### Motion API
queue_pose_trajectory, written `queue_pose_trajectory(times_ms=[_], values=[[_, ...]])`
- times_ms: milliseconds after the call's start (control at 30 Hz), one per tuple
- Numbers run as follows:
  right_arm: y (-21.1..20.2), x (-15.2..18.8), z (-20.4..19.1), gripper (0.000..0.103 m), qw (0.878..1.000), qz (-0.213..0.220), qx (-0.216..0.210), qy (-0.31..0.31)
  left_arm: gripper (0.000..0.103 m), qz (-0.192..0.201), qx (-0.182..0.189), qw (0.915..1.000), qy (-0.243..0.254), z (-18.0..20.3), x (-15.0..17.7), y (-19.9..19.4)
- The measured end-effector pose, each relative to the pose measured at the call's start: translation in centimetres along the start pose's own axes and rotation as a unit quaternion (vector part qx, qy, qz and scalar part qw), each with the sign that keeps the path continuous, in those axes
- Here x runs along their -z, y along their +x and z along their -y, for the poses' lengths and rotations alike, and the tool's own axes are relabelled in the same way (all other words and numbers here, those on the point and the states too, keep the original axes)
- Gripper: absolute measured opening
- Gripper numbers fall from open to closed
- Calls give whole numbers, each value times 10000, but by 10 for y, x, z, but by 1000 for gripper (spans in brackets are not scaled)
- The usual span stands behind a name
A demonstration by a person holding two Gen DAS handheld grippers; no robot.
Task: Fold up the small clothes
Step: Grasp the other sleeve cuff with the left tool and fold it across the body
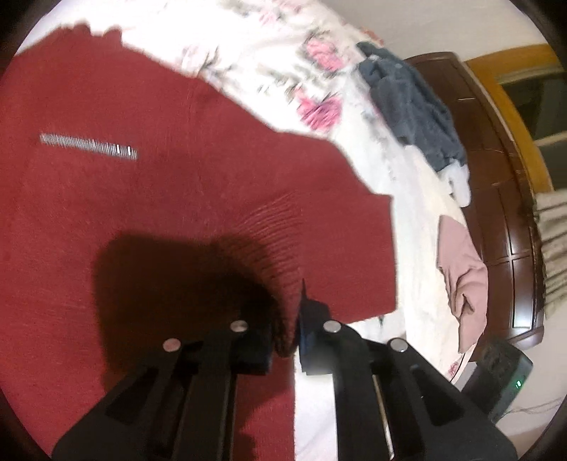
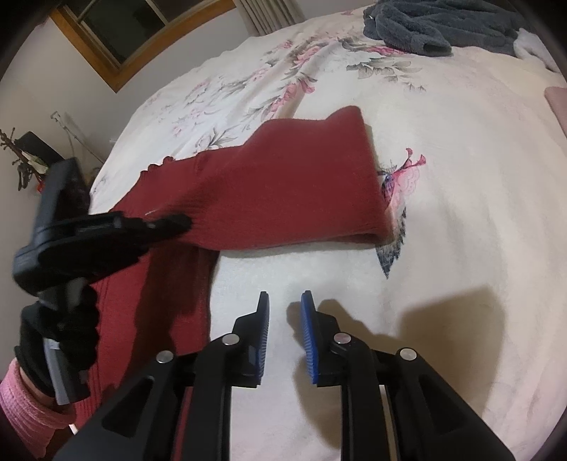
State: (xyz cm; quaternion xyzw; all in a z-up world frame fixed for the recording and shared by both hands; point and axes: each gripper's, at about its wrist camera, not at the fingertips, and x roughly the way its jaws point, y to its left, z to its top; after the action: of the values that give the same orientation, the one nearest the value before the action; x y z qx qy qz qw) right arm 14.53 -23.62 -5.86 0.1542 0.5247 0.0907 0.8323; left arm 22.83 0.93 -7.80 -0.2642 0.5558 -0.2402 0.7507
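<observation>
A dark red knit sweater (image 1: 149, 198) lies spread on the floral bedspread (image 1: 269, 46). In the left wrist view my left gripper (image 1: 287, 321) is shut on a ribbed edge of the sweater, which bunches up between the pads. In the right wrist view the same gripper (image 2: 173, 224), held by a black-gloved hand (image 2: 60, 337), reaches in from the left onto the red sweater (image 2: 294, 188). One sleeve lies folded across toward the right. My right gripper (image 2: 285, 319) hovers open over bare bedspread (image 2: 443, 230), just right of the sweater, holding nothing.
A grey fluffy garment (image 1: 411, 103) (image 2: 425, 28) and a pale pink garment (image 1: 460, 276) lie further along the bed. A dark wooden bed board (image 1: 496, 212) borders that side. A black device with a green light (image 1: 503, 372) sits beside it. A window (image 2: 124, 35) is behind.
</observation>
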Motion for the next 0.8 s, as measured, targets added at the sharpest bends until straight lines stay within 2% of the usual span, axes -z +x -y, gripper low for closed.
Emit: queue_pose_trajectory(times_ms=[100,233,367,500,700,800], values=[[-2,-3,-1,21,10000,24,-12,42,8,268,66,9996,64,-6,-2,-29],[-2,-8,-4,32,9999,46,-75,106,8,653,-121,9977,139,-26,-4,-71],[2,-15,-14,33,9998,46,-147,84,8,950,-402,9946,68,-60,-7,-114],[14,-27,-31,37,9996,8,-292,70,8,1140,-768,9905,-38,-93,-13,-143],[37,-44,-58,47,9991,-100,-417,20,7,1445,-1039,9835,-311,-136,-28,-185],[51,-51,-71,48,9992,-168,-374,-43,7,1522,-1167,9807,-390,-154,-30,-199]])
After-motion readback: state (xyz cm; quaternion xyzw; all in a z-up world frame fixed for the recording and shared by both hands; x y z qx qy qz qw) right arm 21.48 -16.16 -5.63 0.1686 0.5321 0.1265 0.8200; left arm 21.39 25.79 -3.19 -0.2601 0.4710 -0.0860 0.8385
